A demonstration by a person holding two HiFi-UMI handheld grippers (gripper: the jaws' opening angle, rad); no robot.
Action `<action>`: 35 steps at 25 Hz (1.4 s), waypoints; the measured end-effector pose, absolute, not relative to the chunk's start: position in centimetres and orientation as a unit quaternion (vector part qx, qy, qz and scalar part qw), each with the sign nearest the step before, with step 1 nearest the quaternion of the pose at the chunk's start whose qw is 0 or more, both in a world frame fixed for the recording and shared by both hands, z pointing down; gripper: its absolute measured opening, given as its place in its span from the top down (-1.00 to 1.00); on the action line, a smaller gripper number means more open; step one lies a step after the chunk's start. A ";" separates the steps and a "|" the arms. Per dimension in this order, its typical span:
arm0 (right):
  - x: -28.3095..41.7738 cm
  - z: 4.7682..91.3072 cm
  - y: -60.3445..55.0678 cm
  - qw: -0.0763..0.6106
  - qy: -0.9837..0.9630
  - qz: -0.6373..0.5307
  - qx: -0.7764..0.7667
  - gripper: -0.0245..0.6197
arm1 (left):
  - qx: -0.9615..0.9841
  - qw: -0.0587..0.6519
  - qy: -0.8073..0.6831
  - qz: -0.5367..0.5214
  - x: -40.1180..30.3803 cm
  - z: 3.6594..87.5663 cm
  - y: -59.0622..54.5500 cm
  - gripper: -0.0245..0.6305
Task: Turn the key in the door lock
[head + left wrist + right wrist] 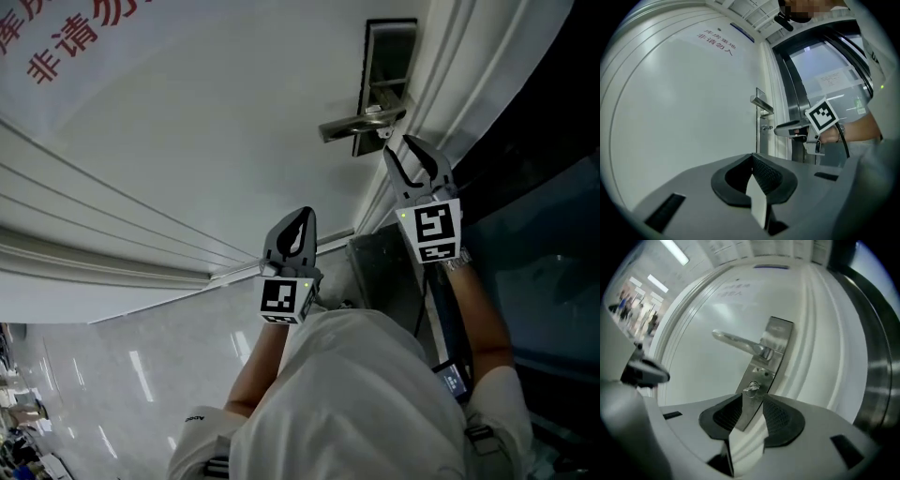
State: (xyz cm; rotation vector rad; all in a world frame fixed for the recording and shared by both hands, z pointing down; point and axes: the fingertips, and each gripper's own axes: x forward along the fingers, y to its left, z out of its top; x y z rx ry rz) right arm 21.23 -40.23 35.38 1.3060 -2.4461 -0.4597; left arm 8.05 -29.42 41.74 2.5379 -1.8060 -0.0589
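Observation:
The white door [206, 112] carries a steel lock plate [765, 371] with a lever handle [738, 342] pointing left. A small key [752, 389] sits in the cylinder below the handle. My right gripper [753, 397] is open, its tips just short of the key, one to each side, and the pads do not press on it. In the head view the right gripper [399, 146] points at the lower end of the lock plate [386, 66]. My left gripper [305, 214] is shut and empty, lower and to the left, facing the bare door. From the left gripper [751, 157] view the right gripper [790, 127] shows at the lock.
A moulded white door frame [450, 84] runs right of the lock, with a dark glass and metal panel [544, 216] beyond it. Red print [56, 42] marks the door's upper part. A glossy tiled floor [112, 375] lies below. A small lit screen [453, 380] hangs at the person's right side.

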 end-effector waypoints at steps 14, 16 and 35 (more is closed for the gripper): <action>19.2 36.2 -41.9 0.412 -0.615 -0.548 0.390 0.57 | 0.847 0.010 -0.532 -0.021 6.6 41.3 -31.2 0.90; 19.2 36.3 -42.3 0.423 -0.597 -0.560 0.389 0.57 | 0.850 0.009 -0.526 -0.023 6.7 41.2 -31.3 0.90; 18.8 36.0 -43.1 0.450 -0.543 -0.609 0.363 0.79 | 0.877 0.002 -0.480 -0.007 7.2 41.8 -30.7 0.90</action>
